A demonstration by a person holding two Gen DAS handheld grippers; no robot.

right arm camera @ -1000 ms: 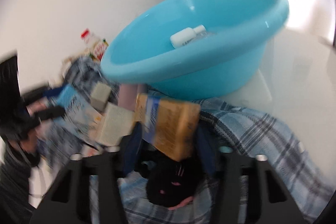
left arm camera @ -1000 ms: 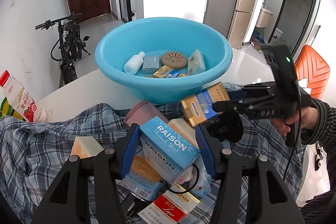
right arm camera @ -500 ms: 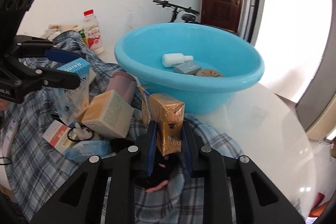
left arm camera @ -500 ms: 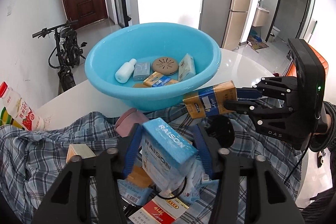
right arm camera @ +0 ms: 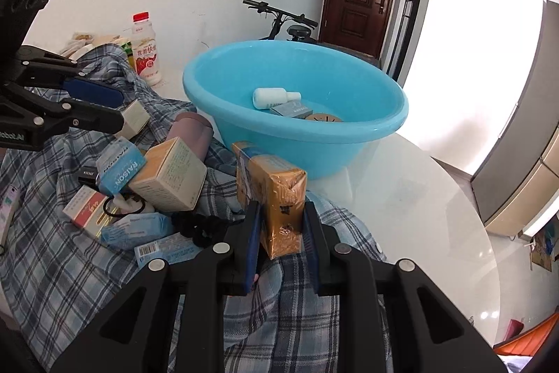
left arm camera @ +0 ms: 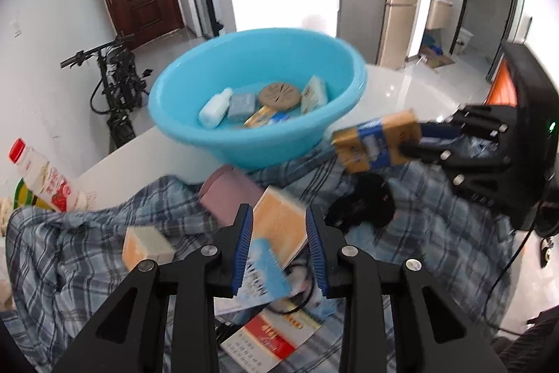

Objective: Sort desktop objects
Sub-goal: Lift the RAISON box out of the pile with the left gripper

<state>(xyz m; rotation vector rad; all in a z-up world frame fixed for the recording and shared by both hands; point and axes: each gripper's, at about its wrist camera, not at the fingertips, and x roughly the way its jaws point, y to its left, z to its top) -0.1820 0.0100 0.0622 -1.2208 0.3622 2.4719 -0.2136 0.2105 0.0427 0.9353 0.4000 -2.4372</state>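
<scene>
Two hand-held grippers work over a white table (right arm camera: pixel 419 215) whose near side is draped in a blue plaid cloth (right arm camera: pixel 314 320) strewn with small boxes.

The right gripper (right arm camera: pixel 281 212) is clamped on a gold and blue carton (right arm camera: pixel 276 198). The carton stands upright between the blue pads, lifted clear of the cloth. It is just in front of a light blue basin (right arm camera: pixel 279 142), near the basin's front rim.

The basin sits toward the far side of the table. Inside lie a white bottle (left arm camera: pixel 215 109), a round brown disc (left arm camera: pixel 279 93) and a few small packets.

The left gripper (left arm camera: pixel 279 226) has its jaws drawn in narrow over the pile at the near left of the table. A pale blue RAISON box (right arm camera: pixel 120 168) appears blurred low between the fingers in its own view. The right wrist view shows that box just beneath the fingers, leaning on an orange and white box (right arm camera: pixel 167 177), and not clearly pinched.

A pink cylinder (right arm camera: pixel 190 135) lies between the pile and the basin. A drink bottle with a red cap (right arm camera: pixel 145 48) stands at the table's far left edge, by the wall.
</scene>
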